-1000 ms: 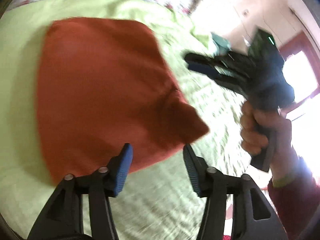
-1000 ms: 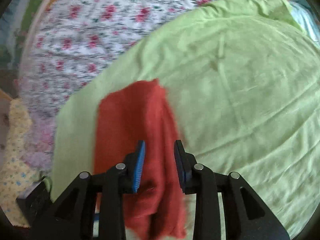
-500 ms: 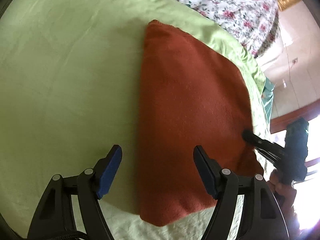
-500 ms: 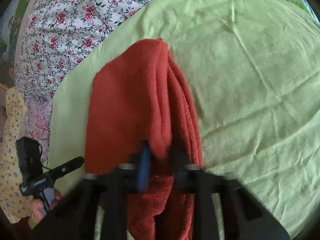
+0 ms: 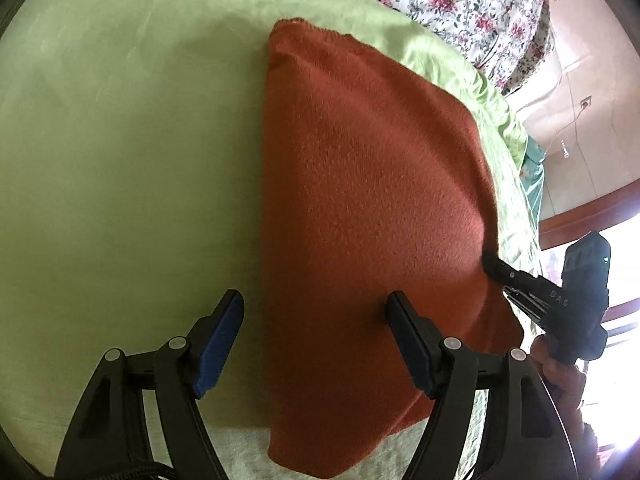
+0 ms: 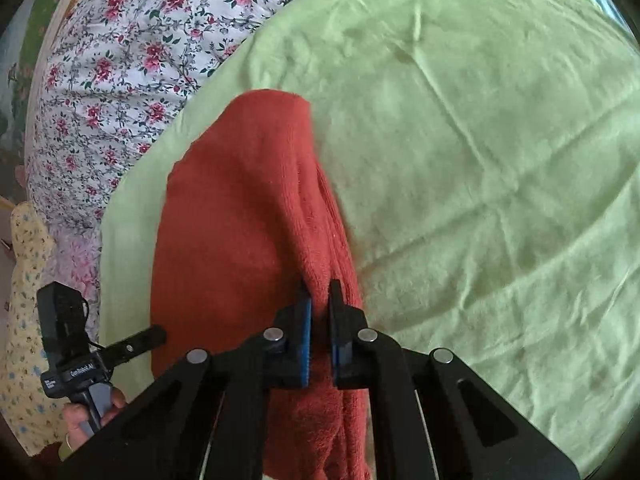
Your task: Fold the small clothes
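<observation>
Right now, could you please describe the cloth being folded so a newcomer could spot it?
Find the pale green sheet spread beside the floral bedspread. On it lies the rust-red towel, its edge pinched by the right gripper. It is the only red, fuzzy fabric there.

Daylight scene, bright overall. In my left wrist view, strong glare at 4 o'clock from window [image 5: 624,264], blown to white; right gripper [image 5: 490,266] there reads as dark silhouette. Green sheet [image 5: 120,140] evenly lit, soft shadow under left gripper [image 5: 314,340] at 6 o'clock. Red cloth [image 5: 372,208] sharp at centre, slight smear along its 3 o'clock edge. In my right wrist view, flat light, no glare; floral cover [image 6: 120,60] softens toward 10 o'clock. Heavy fisheye bending, black vignette in all corners of both.
</observation>
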Tool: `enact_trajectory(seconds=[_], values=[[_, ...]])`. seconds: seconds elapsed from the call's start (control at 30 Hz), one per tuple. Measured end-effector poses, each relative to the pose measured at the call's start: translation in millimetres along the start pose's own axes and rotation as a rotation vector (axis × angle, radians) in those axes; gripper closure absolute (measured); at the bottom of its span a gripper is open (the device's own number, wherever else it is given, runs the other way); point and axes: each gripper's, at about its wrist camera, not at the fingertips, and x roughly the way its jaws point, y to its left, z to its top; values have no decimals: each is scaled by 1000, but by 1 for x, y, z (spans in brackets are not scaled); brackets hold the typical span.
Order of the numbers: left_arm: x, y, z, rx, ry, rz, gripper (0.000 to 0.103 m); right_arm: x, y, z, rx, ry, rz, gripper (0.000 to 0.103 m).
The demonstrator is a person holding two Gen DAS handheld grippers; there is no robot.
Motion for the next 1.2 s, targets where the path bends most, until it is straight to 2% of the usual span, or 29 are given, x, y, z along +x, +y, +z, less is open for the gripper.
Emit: enact_trajectory(seconds=[0.1,0.27,0.33,0.37,0.4,0.47,0.57,0.67,0.77,0.83,0.87,0.9,0.93,1.0,1.1,1.2], values=[[4,-1,4,-8,0,-1,29,-4,-1,2,16,1,8,94],[9,-3,14,-13,-5,2,29,-17,7,5,-22,1,-32,89],[13,-5,19,-25,-5,-2,29,-22,9,8,-32,-1,-36,83],[14,-5,21,-31,-5,-6,29,-21,11,11,-34,2,-31,70],[16,-7,24,-36,-5,-6,29,-20,12,14,-35,1,-23,53],[18,-8,27,-41,-3,-10,29,-18,16,20,-39,-14,-13,44],[22,-9,32,-39,-3,-26,28,-10,16,28,-55,-17,-5,44],[32,-7,37,-46,7,-70,25,1,13,35,-52,-5,47,44],[39,-4,41,-60,-1,-104,26,20,7,39,-45,38,81,44],[42,-7,43,-53,-12,-121,36,34,1,40,-29,70,98,44],[43,-9,45,-46,-16,-131,47,37,-2,39,-11,67,133,49],[44,-10,45,-45,-18,-132,53,39,-5,38,13,69,168,65],[42,-11,45,-44,-27,-127,56,41,-7,37,38,84,197,70],[37,-12,44,-39,-45,-137,74,40,-6,34,70,80,220,74],[23,-12,42,-26,-67,-159,82,28,7,32,45,50,215,78],[0,-14,36,-7,-97,-178,83,13,26,31,38,28,250,80]])
